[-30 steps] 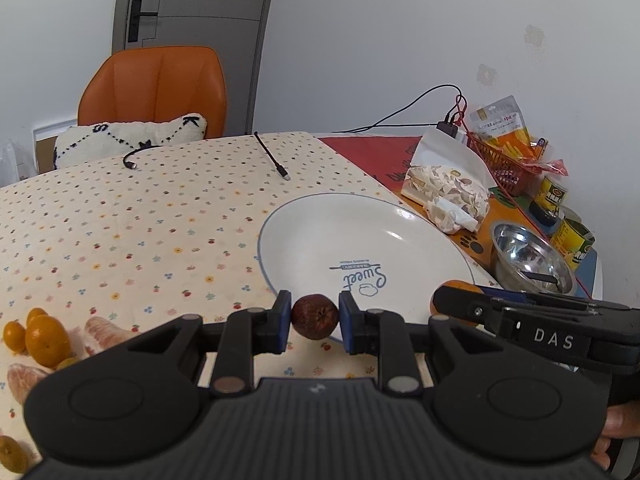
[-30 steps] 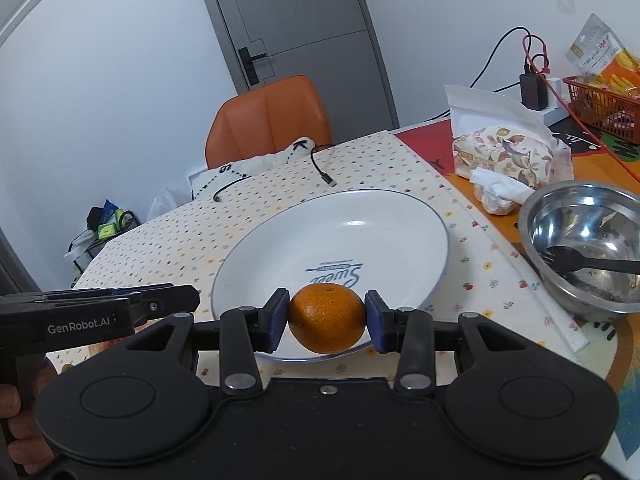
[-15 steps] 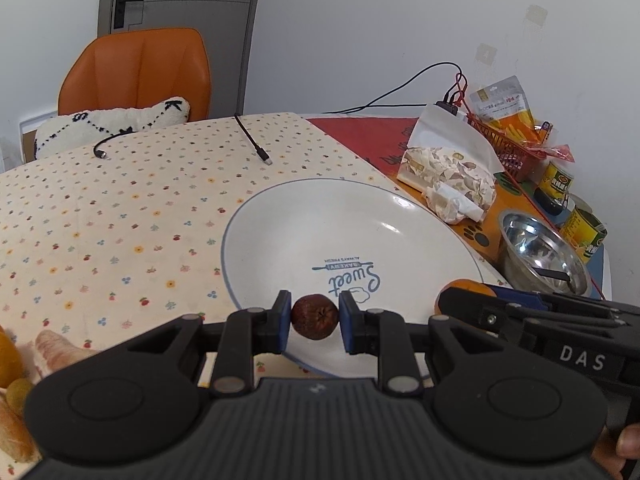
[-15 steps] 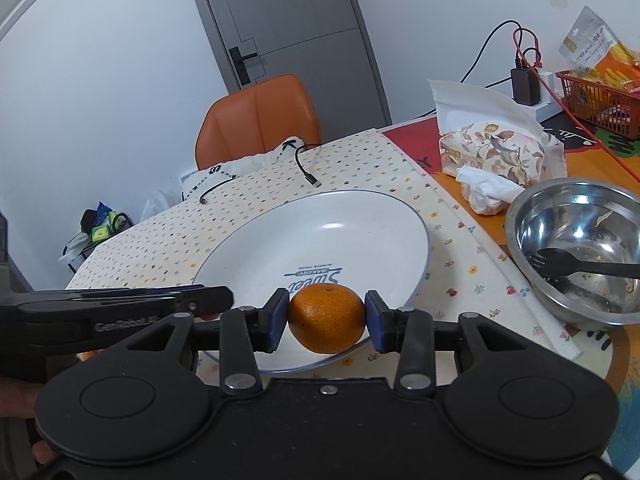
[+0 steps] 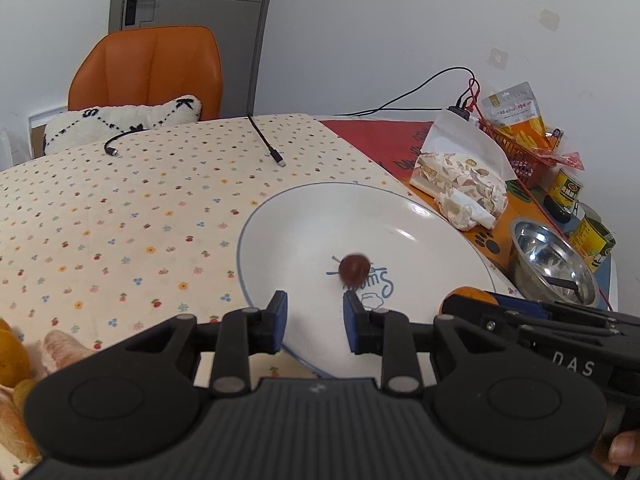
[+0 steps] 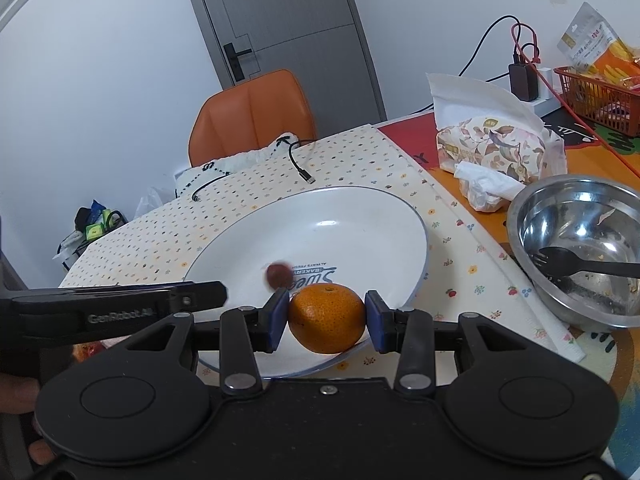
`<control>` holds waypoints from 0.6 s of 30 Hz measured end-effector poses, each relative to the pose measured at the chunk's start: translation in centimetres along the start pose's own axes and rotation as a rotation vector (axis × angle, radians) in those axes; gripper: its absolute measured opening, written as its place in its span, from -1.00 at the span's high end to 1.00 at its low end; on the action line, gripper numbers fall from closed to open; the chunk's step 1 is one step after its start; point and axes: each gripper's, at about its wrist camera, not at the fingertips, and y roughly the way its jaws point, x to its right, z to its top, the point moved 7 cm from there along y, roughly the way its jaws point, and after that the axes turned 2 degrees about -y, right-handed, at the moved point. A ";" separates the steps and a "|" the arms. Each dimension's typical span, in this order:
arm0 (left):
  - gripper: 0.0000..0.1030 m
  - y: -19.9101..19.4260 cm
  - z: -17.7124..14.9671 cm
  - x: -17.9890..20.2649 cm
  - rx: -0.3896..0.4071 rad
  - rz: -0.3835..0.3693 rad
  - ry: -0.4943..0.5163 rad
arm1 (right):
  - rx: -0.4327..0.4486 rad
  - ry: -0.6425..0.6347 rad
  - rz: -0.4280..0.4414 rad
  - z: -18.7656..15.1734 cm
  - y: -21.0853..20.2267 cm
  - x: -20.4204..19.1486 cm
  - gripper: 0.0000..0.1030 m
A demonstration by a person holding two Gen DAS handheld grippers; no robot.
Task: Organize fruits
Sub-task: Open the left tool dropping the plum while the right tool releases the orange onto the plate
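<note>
A small dark red fruit (image 5: 353,269) lies blurred in the middle of the white plate (image 5: 304,216), on its blue lettering; it also shows in the right wrist view (image 6: 279,275). My left gripper (image 5: 313,322) is open and empty just over the plate's near rim. My right gripper (image 6: 326,318) is shut on an orange mandarin (image 6: 326,317) above the near edge of the plate (image 6: 360,216). The mandarin also shows at the right in the left wrist view (image 5: 466,295).
Loose mandarins and peeled segments (image 5: 24,360) lie at the left on the dotted tablecloth. A steel bowl (image 6: 580,248) with a black fork stands right of the plate. A tissue pack (image 6: 492,148), cans (image 5: 592,236), a red basket (image 6: 600,100) and cables lie beyond.
My left gripper has opened and let go of the dark red fruit, which now lies on the plate. My right gripper still holds the mandarin near the plate's edge.
</note>
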 end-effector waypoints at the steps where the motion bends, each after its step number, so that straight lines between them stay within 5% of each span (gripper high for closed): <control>1: 0.44 -0.2 0.0 -0.2 0.003 -0.001 -0.004 | 0.000 -0.002 -0.003 0.0 0.1 -0.1 0.23; 18: -0.39 -6.7 0.3 -3.3 0.102 0.051 -0.039 | 0.023 -0.027 0.026 0.0 -1.2 -3.0 -0.19</control>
